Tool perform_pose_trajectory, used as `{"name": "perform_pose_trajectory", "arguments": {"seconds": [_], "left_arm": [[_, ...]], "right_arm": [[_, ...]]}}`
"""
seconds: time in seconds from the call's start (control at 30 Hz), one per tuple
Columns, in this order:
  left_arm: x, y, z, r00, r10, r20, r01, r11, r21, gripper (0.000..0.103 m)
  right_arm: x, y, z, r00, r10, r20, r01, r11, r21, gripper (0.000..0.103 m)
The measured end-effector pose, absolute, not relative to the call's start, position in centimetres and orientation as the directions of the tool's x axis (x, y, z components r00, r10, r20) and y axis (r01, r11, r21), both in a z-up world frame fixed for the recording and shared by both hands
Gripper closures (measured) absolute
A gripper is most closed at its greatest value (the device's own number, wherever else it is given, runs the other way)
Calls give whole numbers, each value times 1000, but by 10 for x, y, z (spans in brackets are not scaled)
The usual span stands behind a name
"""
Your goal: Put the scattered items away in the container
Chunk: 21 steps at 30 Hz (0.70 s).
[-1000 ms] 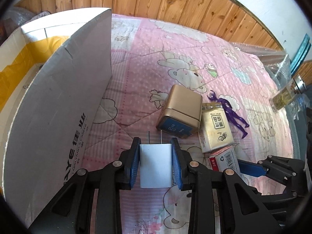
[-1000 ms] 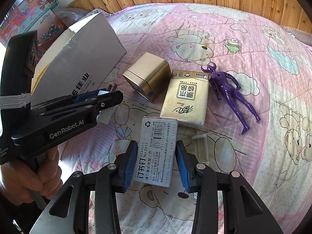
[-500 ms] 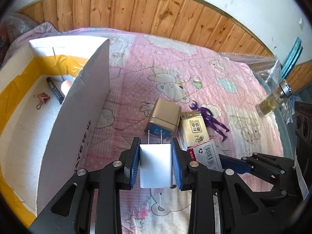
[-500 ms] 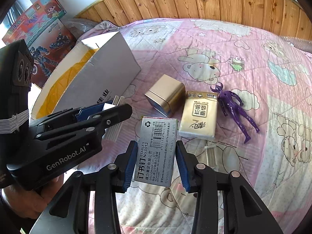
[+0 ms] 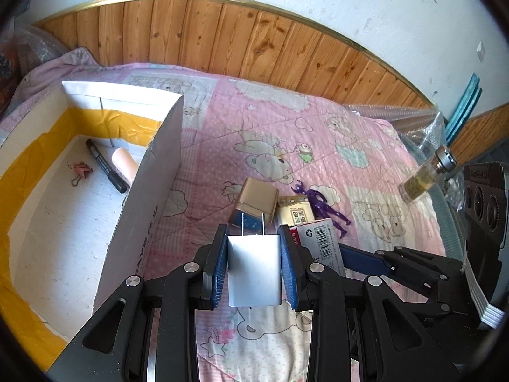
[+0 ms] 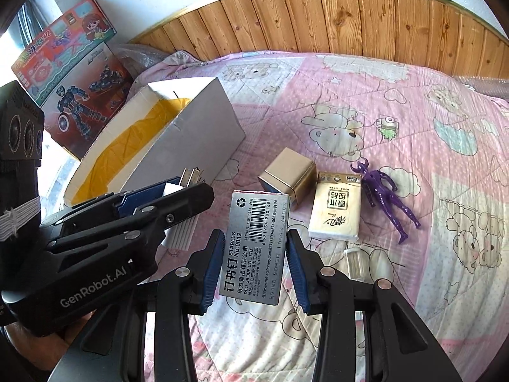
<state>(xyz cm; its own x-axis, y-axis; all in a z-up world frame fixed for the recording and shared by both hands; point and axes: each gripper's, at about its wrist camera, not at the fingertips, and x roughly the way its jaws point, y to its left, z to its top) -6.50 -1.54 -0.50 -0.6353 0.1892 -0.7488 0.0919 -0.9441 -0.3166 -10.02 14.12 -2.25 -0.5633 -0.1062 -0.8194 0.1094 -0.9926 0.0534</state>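
My left tongs point(image 5: 254, 270) are clamped on the white charger point(image 5: 254, 273), prongs forward; the open box point(image 5: 149, 191) lies at ten o'clock, nearer this hand. My right tongs point(image 6: 254, 267) grip the staples box point(image 6: 254, 248), held above the bed.

Inside one cardboard box point(image 5: 149, 172): one marker point(image 5: 106, 165), one binder clip point(image 5: 80, 170), one pink tube point(image 5: 124, 166). On quilt: one gold tin point(image 6: 288, 180), one tissue pack point(image 6: 336, 210), one purple figure point(image 6: 383, 198). Held: one charger point(image 5: 254, 269), one staples box point(image 6: 254, 246).
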Motion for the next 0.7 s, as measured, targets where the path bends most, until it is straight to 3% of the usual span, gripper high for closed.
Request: {"name": "perform_pose_trajectory", "arguments": {"seconds": [0.3, 0.7], "left_arm": [[-54, -28, 15, -675, 200, -710, 94, -932, -351, 72], [-32, -49, 45, -738, 138, -660, 99, -946, -308, 72]], "right_arm": [[-94, 127, -9, -605, -105, -789, 115, -992, 43, 62], [-92, 97, 6, -664, -114, -739, 154, -988, 15, 62]]}}
